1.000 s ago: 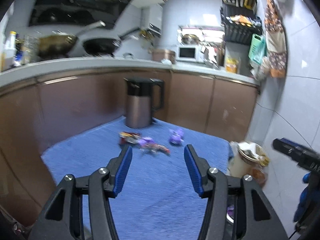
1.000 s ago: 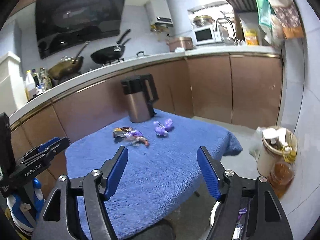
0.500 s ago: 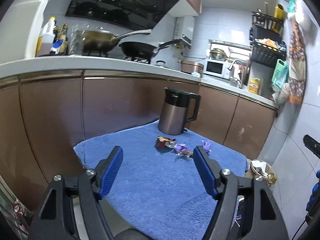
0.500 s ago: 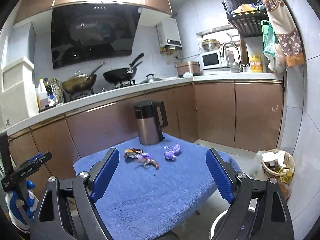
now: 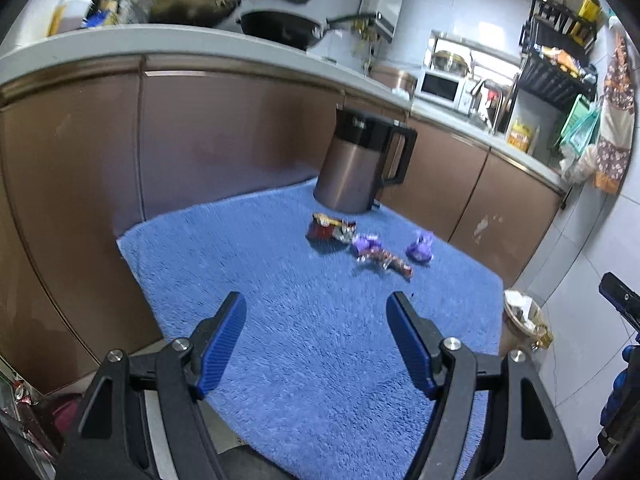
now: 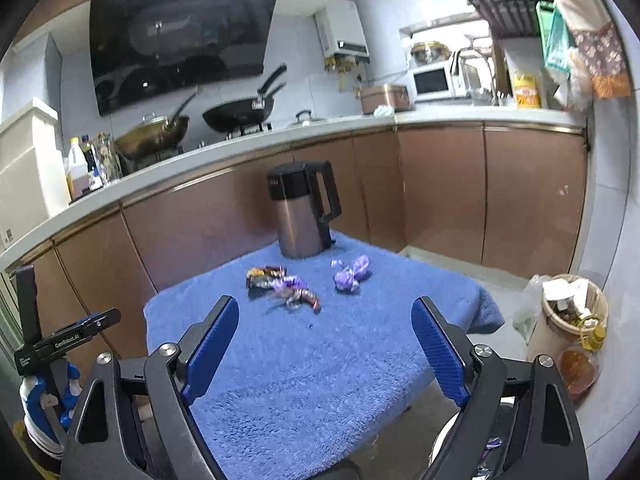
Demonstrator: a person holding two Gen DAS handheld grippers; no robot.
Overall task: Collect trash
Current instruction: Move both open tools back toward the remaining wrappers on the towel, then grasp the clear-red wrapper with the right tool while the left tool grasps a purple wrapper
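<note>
We've got both grippers, left (image 5: 316,340) and right (image 6: 324,344), gaping empty above the cloth (image 5: 304,344); wrappers (image 5: 360,242), blurry, maybe candy, by the kettle (image 5: 360,164).

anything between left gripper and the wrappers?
Nothing: only bare blue towel between the open left gripper and the wrappers, per the left wrist view.

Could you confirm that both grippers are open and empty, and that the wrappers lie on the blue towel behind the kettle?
Not quite. The wrappers lie in front of the kettle, on the gripper side, as the right wrist view shows. The rest holds: left gripper and right gripper are open and empty, and the wrappers are on the blue towel.
</note>
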